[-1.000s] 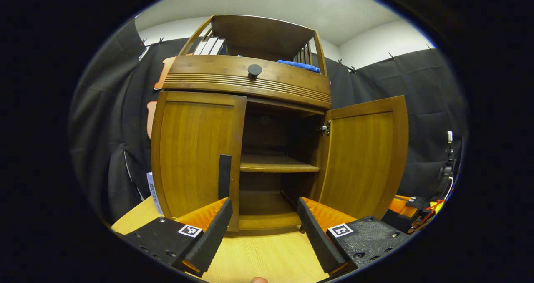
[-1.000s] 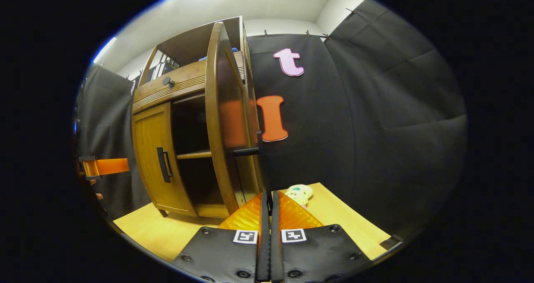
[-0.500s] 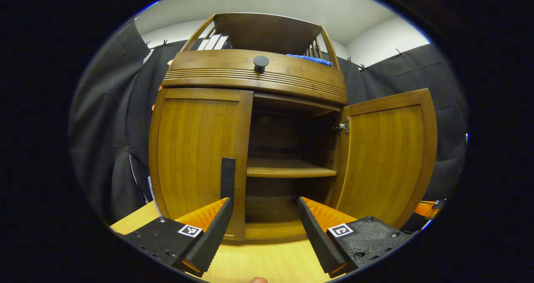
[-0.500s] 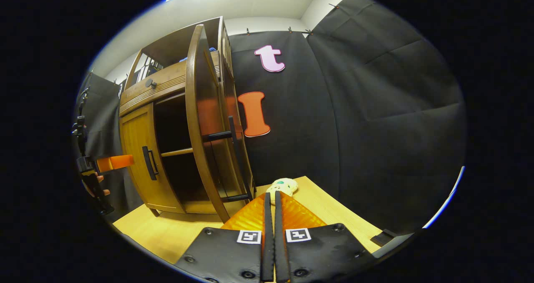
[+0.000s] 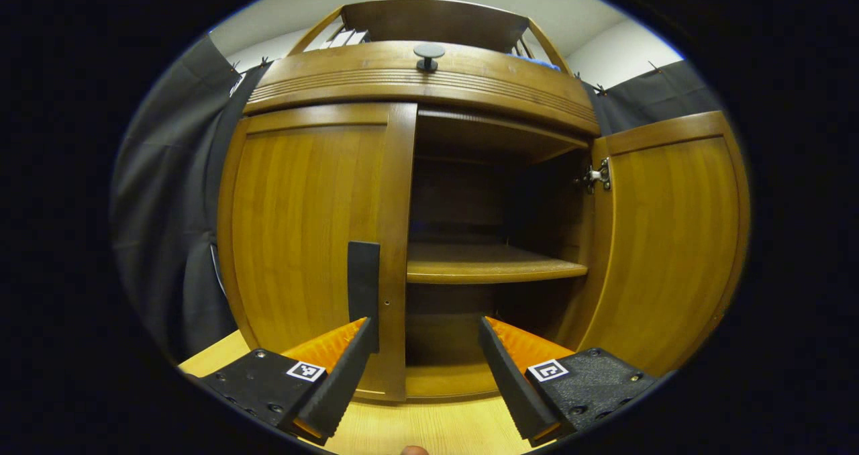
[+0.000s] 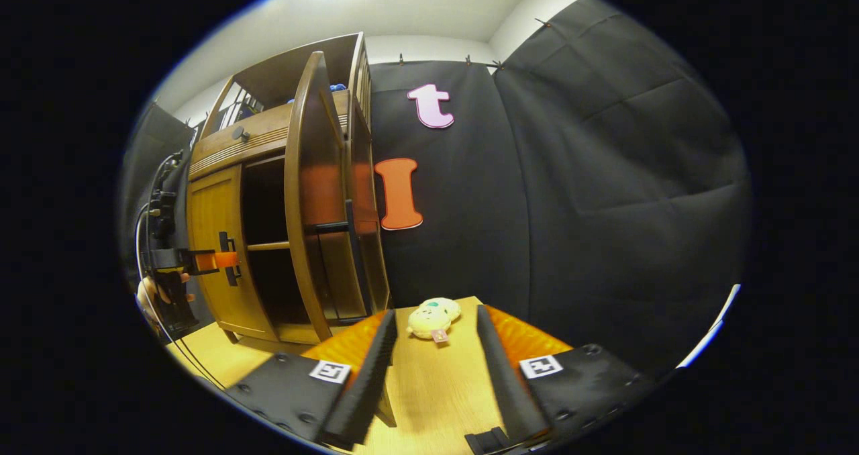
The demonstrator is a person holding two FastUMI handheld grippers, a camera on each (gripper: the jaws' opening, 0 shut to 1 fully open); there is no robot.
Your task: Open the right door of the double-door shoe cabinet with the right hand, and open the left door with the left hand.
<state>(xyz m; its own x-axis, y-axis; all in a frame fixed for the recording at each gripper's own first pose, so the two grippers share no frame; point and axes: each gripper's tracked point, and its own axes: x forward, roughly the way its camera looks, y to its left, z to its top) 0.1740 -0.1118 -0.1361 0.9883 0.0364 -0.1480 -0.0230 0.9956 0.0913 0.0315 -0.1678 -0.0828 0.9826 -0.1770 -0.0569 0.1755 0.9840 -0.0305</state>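
Note:
The wooden shoe cabinet (image 5: 429, 79) stands close ahead in the left gripper view. Its left door (image 5: 309, 227) is closed, with a black bar handle (image 5: 363, 280) near the inner edge. The right door (image 5: 664, 240) is swung wide open, showing a shelf (image 5: 490, 270). My left gripper (image 5: 424, 331) is open, its left finger just below the handle, not touching it. In the right gripper view the open right door (image 6: 305, 193) is seen edge-on with its handle (image 6: 349, 260). My right gripper (image 6: 435, 313) is open over the table, away from the door. The left gripper (image 6: 215, 260) shows at the left door's handle.
A small plush toy (image 6: 433, 317) lies on the light wooden table (image 6: 436, 388) just beyond my right fingertips. A drawer with a black knob (image 5: 429, 54) runs above the doors. A hand (image 6: 151, 294) and cables are at the far left. Black cloth walls surround the cabinet.
My left gripper has moved closer to the left door's handle. My right gripper, shut before, has opened and drawn back from the right door's handle.

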